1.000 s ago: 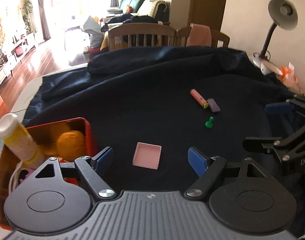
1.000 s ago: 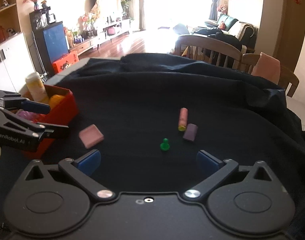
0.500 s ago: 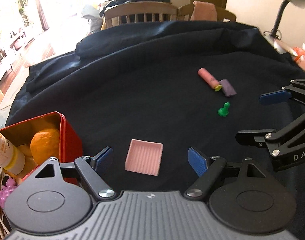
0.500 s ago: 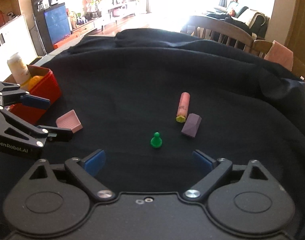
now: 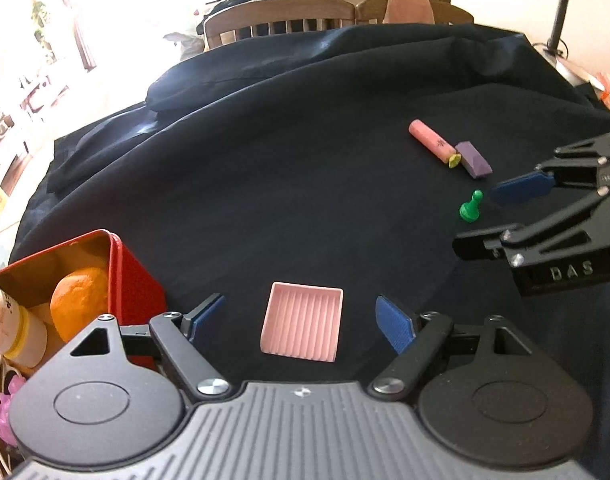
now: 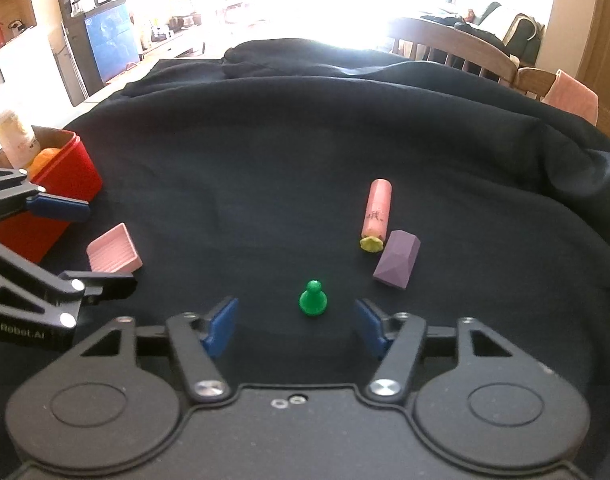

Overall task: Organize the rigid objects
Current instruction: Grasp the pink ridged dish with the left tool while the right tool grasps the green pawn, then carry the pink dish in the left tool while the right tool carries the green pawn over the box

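Observation:
A small pink ribbed tray [image 5: 303,326] lies on the dark cloth between the fingers of my left gripper [image 5: 303,322], which stands open and apart from it. The same pink tray [image 6: 113,249] shows at the left of the right wrist view. A green pawn [image 6: 313,299] stands upright between the blue pads of my right gripper [image 6: 297,326], whose jaws are closing and do not touch it. Beyond the pawn lie a pink cylinder with a yellow end [image 6: 377,214] and a purple block [image 6: 397,265]. The green pawn [image 5: 471,207] also appears beside the right gripper's fingers [image 5: 521,188].
A red box [image 5: 131,280] at the left holds an orange [image 5: 79,300] and a pale bottle [image 5: 9,328]. The red box [image 6: 67,176] sits near the table's left edge. Wooden chairs [image 5: 279,20] stand behind the cloth-covered table. A lamp arm [image 5: 561,12] rises at the far right.
Both grippers have come down and forward. The pink tray now lies between the left fingers, the green pawn between the right ones. The right jaws have narrowed a good deal.

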Available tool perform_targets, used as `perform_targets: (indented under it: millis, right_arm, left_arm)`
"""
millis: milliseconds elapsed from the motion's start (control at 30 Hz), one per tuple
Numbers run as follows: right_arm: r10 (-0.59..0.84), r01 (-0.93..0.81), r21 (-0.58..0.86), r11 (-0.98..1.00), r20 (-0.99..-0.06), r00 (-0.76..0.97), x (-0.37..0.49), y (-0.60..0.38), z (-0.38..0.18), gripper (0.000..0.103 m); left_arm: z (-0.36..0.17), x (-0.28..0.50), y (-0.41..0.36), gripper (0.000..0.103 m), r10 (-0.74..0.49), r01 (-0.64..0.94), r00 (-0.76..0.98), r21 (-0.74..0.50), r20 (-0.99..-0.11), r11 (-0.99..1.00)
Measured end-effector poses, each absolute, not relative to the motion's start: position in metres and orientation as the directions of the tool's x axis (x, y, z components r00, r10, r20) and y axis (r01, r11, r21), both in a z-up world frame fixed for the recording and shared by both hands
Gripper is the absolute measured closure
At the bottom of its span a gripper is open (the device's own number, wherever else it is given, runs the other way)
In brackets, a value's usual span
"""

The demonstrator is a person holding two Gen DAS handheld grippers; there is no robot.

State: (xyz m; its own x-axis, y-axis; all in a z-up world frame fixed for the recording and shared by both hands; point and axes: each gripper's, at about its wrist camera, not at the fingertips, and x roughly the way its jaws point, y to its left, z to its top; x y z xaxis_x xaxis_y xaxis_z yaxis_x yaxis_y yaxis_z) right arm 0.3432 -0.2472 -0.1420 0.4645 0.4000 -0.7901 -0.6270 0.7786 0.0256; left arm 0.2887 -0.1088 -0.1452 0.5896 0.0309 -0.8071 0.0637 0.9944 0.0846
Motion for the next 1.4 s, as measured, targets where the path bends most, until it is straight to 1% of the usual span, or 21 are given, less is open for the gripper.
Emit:
perform_targets:
  millis: [67, 100, 167, 200, 233, 267, 300, 333, 433, 500, 567, 933, 1400]
  right_arm:
    - [0.399, -0.626, 0.025, 0.780, -0.790, 0.466, 0.345, -0.247, -0.143, 0.050]
    - [0.398, -0.625, 0.025, 0.780, -0.790, 0.466, 0.345, -0.247, -0.144, 0.053]
    - [0.396, -0.627, 0.016, 0.779, -0.788, 0.471, 0.345, -0.245, -0.145, 0.055]
    - [0.394, -0.630, 0.010, 0.776, -0.787, 0.474, 0.345, -0.245, -0.145, 0.058]
    - [0.395, -0.633, 0.007, 0.774, -0.786, 0.475, 0.344, -0.244, -0.144, 0.060]
    - [0.397, -0.635, 0.005, 0.773, -0.784, 0.477, 0.344, -0.244, -0.144, 0.066]
    - [0.399, -0.636, 0.003, 0.771, -0.782, 0.479, 0.344, -0.244, -0.144, 0.069]
    - [0.401, -0.638, 0.004, 0.770, -0.781, 0.479, 0.342, -0.244, -0.144, 0.071]
    - [0.400, -0.647, -0.009, 0.762, -0.779, 0.483, 0.338, -0.243, -0.144, 0.076]
    - [0.402, -0.653, -0.015, 0.757, -0.778, 0.483, 0.337, -0.242, -0.143, 0.085]
    - [0.397, -0.653, -0.022, 0.757, -0.779, 0.486, 0.335, -0.242, -0.142, 0.088]
    - [0.398, -0.653, -0.022, 0.757, -0.777, 0.487, 0.323, -0.241, -0.128, 0.089]
    - [0.479, -0.685, 0.029, 0.728, -0.737, 0.478, 0.275, -0.236, -0.082, 0.089]
  left_arm:
    - [-0.148, 0.290, -0.110, 0.027, 0.026, 0.073, 0.586, 0.085, -0.810, 0.994]
    - [-0.149, 0.290, -0.111, 0.037, 0.028, 0.076, 0.579, 0.089, -0.815, 0.993]
    - [-0.151, 0.291, -0.112, 0.040, 0.028, 0.079, 0.580, 0.091, -0.814, 0.993]
    - [-0.151, 0.291, -0.112, 0.043, 0.028, 0.081, 0.581, 0.092, -0.814, 0.992]
    - [-0.151, 0.291, -0.113, 0.049, 0.024, 0.085, 0.582, 0.090, -0.813, 0.992]
    - [-0.151, 0.291, -0.114, 0.052, 0.021, 0.089, 0.583, 0.090, -0.812, 0.992]
    - [-0.151, 0.291, -0.115, 0.058, 0.022, 0.092, 0.584, 0.093, -0.811, 0.991]
    - [-0.151, 0.291, -0.116, 0.062, 0.021, 0.096, 0.585, 0.095, -0.811, 0.991]
    - [-0.151, 0.290, -0.117, 0.062, 0.023, 0.098, 0.585, 0.098, -0.811, 0.990]
    - [-0.151, 0.290, -0.116, 0.062, 0.022, 0.090, 0.584, 0.091, -0.812, 0.992]
    - [-0.150, 0.290, -0.115, 0.062, 0.024, 0.084, 0.581, 0.089, -0.814, 0.992]
    - [-0.142, 0.281, -0.118, 0.063, 0.020, 0.062, 0.569, 0.066, -0.822, 0.996]
    - [-0.103, 0.245, -0.102, 0.063, 0.006, -0.009, 0.601, 0.000, -0.799, 1.000]
